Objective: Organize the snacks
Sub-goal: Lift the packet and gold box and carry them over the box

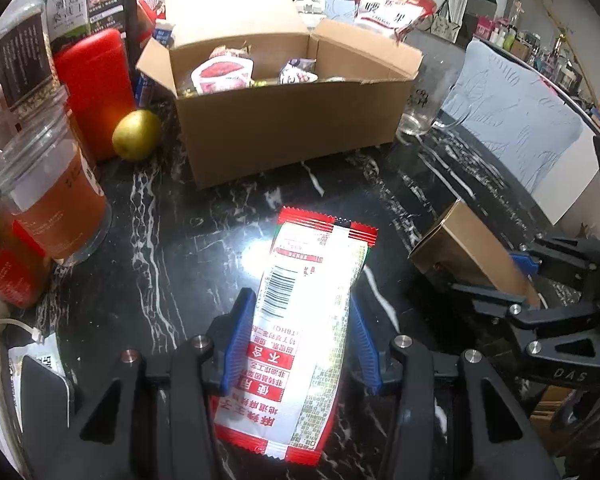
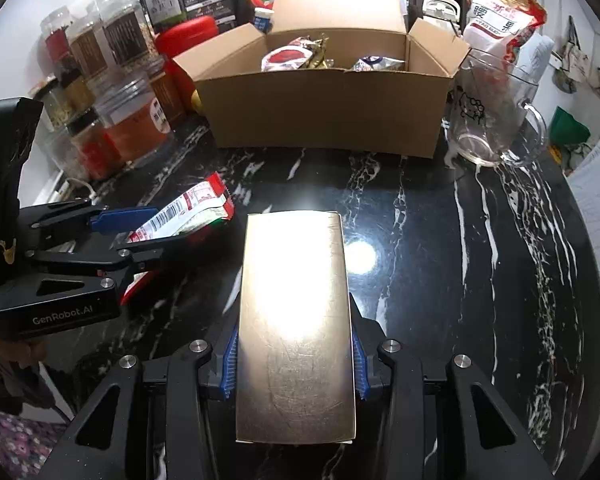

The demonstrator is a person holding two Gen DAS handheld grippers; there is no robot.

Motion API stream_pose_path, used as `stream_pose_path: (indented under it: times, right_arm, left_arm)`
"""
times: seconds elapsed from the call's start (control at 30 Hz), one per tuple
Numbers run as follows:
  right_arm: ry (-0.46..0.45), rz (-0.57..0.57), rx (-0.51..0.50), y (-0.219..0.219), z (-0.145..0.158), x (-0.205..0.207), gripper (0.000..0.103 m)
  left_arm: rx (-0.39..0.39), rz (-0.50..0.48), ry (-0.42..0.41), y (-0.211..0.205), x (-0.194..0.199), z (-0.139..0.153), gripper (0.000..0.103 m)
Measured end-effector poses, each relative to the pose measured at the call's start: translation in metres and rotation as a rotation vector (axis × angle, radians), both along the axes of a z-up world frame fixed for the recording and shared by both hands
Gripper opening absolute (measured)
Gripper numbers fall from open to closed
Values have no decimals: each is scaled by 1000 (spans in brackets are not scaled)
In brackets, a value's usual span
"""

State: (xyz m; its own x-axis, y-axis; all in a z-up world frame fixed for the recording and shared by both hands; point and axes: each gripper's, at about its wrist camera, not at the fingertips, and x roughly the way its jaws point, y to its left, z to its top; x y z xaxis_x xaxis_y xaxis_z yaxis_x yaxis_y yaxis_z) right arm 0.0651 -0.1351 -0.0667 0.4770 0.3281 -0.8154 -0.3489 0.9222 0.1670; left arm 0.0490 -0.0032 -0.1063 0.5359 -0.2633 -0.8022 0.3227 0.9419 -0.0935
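Note:
My left gripper [image 1: 300,340] is shut on a red and white snack packet [image 1: 308,312], held above the black marble table [image 1: 172,264]; it also shows in the right wrist view [image 2: 180,216]. My right gripper [image 2: 294,360] is shut on a small brown carton [image 2: 296,320], seen from the side in the left wrist view [image 1: 472,252]. An open cardboard box [image 1: 284,120] stands ahead with several snack packets [image 1: 224,74] inside; it also shows in the right wrist view [image 2: 324,108].
Jars [image 2: 112,92], a red canister [image 1: 94,88] and a yellow-green fruit [image 1: 136,134] stand left of the box. A glass mug [image 2: 492,116] and a red and white bag [image 2: 500,16] stand to its right. A blue cloth [image 1: 512,120] lies far right.

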Motion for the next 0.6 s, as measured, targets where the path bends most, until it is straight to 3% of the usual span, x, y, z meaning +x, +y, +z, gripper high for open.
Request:
stream_pose_path:
  times: [0.3,0.6]
  right_arm:
    - [-51,-17,38,-2,24,-15,43]
    - [-157,0,46,0,64,-18,43]
  left_arm:
    - [-38,-2,-79,2,-13,36,47]
    - [-62,-20,-215,3,-17,85,47]
